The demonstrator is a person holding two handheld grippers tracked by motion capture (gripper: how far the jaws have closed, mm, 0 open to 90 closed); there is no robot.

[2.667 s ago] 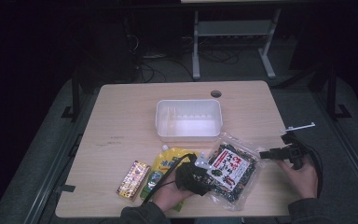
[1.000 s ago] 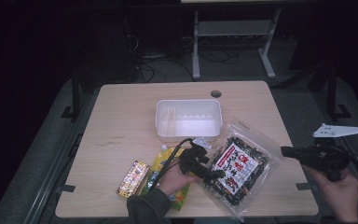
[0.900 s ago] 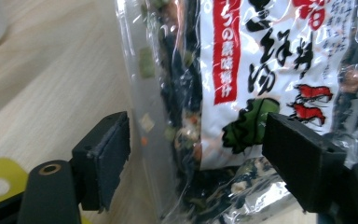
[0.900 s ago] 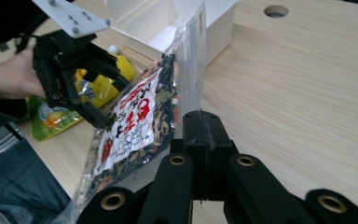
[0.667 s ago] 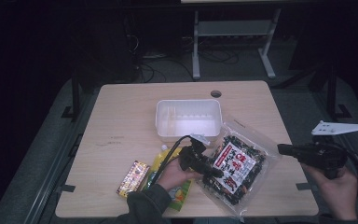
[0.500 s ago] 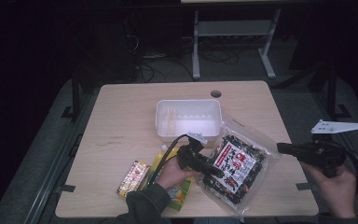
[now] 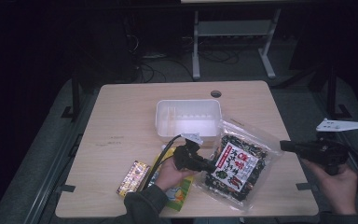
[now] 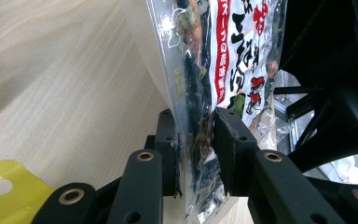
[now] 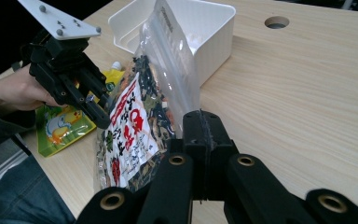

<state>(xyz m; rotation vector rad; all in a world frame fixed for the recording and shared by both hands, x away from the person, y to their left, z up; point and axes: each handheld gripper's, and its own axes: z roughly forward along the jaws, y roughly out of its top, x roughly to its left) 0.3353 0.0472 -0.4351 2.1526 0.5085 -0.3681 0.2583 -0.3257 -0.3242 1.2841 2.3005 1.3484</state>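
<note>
On the left of the surface (image 7: 121, 121) lay one small gold packet (image 7: 133, 178) and one yellow-green pouch (image 7: 177, 192). The left gripper (image 8: 193, 154) had just been closing, and its fingers (image 8: 230, 149) were clamped on the near edge of the single seaweed bag (image 7: 235, 163), whose long axis ran diagonally toward the one white tub (image 7: 189, 119). The right gripper (image 9: 204, 140), fingers together, hung off the right side.

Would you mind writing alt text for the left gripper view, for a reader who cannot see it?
The left gripper has just been closing its two black jaws on the edge of a clear snack bag with a red and white label and dark contents. Beneath it lies a pale wooden table, with a yellow packet at lower left.
</note>
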